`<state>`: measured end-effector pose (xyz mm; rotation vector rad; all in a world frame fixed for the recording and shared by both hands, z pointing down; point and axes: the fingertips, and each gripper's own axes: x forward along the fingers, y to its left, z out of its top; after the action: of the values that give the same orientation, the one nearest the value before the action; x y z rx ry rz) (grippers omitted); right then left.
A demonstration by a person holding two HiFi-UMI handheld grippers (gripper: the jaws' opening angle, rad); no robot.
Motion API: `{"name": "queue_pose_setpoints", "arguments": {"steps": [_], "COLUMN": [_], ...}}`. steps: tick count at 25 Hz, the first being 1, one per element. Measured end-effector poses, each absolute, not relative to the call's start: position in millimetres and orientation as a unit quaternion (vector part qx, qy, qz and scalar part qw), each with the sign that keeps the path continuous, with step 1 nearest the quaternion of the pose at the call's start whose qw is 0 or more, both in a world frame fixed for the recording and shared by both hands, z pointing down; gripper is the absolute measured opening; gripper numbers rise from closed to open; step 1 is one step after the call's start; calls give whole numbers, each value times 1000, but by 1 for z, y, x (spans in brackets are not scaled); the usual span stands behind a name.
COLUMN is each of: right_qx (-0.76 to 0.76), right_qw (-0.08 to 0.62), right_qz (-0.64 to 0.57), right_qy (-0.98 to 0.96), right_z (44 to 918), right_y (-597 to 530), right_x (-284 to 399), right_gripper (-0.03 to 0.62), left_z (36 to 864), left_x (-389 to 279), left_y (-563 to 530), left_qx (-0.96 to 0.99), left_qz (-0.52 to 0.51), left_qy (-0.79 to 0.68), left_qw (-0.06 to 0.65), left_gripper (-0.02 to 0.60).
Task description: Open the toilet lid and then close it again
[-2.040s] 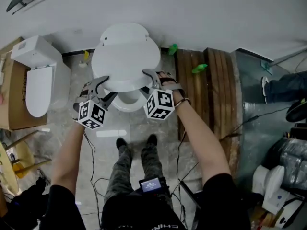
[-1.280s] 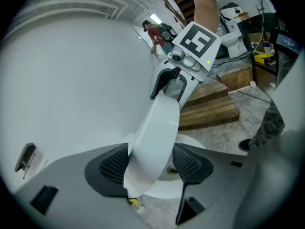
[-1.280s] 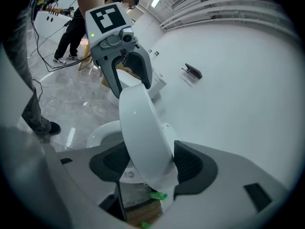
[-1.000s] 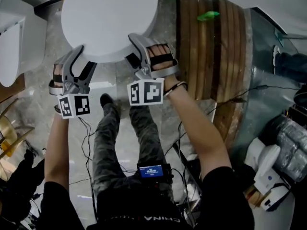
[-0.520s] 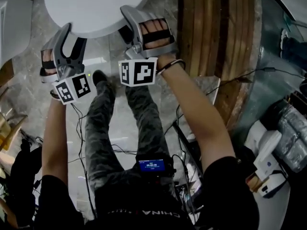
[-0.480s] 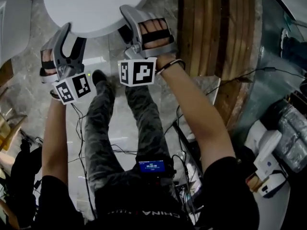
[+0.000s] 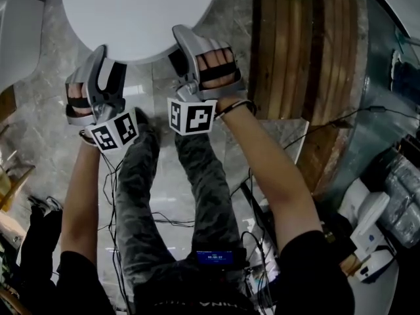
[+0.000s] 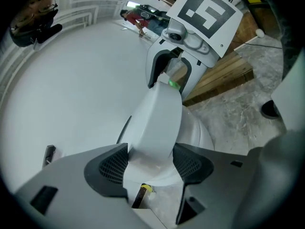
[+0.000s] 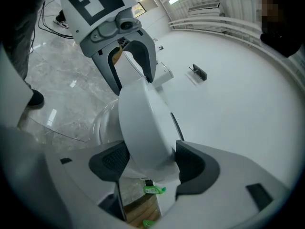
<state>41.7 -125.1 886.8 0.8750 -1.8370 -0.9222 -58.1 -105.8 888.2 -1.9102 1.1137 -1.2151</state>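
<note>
The left hand-held gripper (image 8: 150,159) pinches the near rim of the white toilet lid (image 7: 141,12), one pad pressed on each face of the edge. The right hand-held gripper (image 9: 147,162) pinches the same rim just beside it, toward the lid's right. A slatted wooden platform (image 7: 295,58) lies right of the lid, and marble floor (image 7: 39,130) shows below it.
</note>
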Motion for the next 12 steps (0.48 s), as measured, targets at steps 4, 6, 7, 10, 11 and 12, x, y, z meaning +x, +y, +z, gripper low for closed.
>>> {"name": "queue_pose_setpoints", "arguments": {"steps": [4, 6, 7, 10, 11, 12], "right_qx": [358, 360, 361, 364, 365, 365], "right_qw": [437, 437, 436, 421, 416, 414], "right_qz": [-380, -381, -380, -385, -387, -389], "right_qy": [-732, -731, -732, -736, -737, -738], "right_z": [914, 929, 935, 942, 942, 941], "right_y": [-126, -126, -126, -125, -126, -126], "right_x": [41, 41, 41, 39, 39, 39], "right_gripper": [290, 293, 295, 296, 296, 296], "left_z": [916, 931, 937, 945, 944, 944], "left_x": [-59, -59, -58, -59, -59, -59], "left_y": [-108, -108, -108, -108, -108, -109], "left_qx": [-710, -709, -711, -717, -717, -717], "left_qz": [-461, -461, -459, -439, -434, -431], "left_qy": [428, 430, 431, 439, 441, 443], "left_qw": [316, 316, 315, 317, 320, 322], "left_gripper": [281, 282, 284, 290, 290, 290]}}
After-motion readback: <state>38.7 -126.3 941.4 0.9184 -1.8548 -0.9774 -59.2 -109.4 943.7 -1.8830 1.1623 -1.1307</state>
